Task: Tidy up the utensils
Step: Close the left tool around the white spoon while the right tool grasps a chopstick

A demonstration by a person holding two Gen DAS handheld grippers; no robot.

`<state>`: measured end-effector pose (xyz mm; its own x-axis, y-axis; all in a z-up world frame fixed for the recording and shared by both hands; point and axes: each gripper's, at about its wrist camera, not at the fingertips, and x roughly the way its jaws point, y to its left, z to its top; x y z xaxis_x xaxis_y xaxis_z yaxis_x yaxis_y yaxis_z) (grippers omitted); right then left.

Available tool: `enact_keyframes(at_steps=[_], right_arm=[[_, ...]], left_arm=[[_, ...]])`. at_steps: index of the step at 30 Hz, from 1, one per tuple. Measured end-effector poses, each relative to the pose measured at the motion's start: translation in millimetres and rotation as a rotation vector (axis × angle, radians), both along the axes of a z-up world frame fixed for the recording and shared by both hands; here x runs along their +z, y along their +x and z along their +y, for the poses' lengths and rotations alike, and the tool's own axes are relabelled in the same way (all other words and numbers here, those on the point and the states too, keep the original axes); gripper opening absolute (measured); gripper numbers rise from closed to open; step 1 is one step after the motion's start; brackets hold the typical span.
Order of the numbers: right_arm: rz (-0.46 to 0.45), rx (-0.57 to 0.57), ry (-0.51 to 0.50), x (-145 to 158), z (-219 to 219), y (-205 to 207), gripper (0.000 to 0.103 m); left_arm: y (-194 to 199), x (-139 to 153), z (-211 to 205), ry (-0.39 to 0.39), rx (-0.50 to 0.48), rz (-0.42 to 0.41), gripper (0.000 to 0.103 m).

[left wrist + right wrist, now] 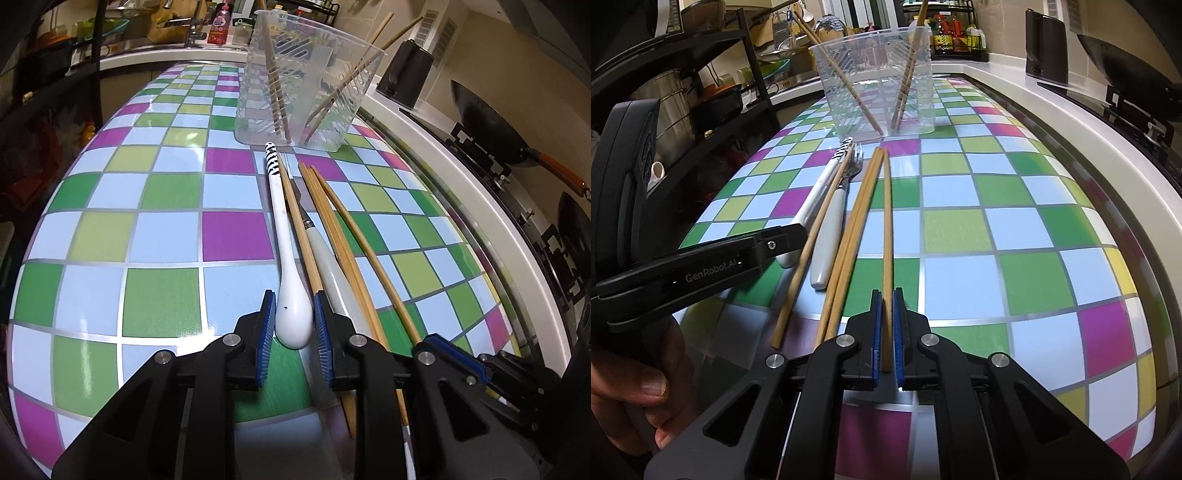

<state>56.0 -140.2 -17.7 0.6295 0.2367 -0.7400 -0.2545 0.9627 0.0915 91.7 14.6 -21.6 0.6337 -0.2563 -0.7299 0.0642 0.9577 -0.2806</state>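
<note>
The left gripper point(294, 325) stood closed on the bowl of the white spoon point(284, 258), both blue pads touching it. The spoon lay flat on the checkered table point(166, 236), its striped handle end pointing toward 12 o'clock, just short of the clear utensil holder point(306, 85). The right gripper point(887, 328) was clamped narrowly on a single chopstick point(887, 229) that ran toward 12 o'clock. At its 10 o'clock lay a pair of chopsticks point(857, 221), the white-handled fork point(831, 229) and one loose chopstick point(809, 251). The holder contained upright, leaning chopsticks.
</note>
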Motion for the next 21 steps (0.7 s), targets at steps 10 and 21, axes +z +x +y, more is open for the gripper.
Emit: enact_keyframes(at_steps=[10,21], right_arm=[[-0.016,-0.097,-0.037,1,-23,1,0.006],[-0.047,-0.107,-0.049,0,-24,-3,0.006]], left_arm=[[-21,8,13,0.146,0.058,-0.048,0.021],[-30,1,3,0.259,0.087,-0.060,0.023]])
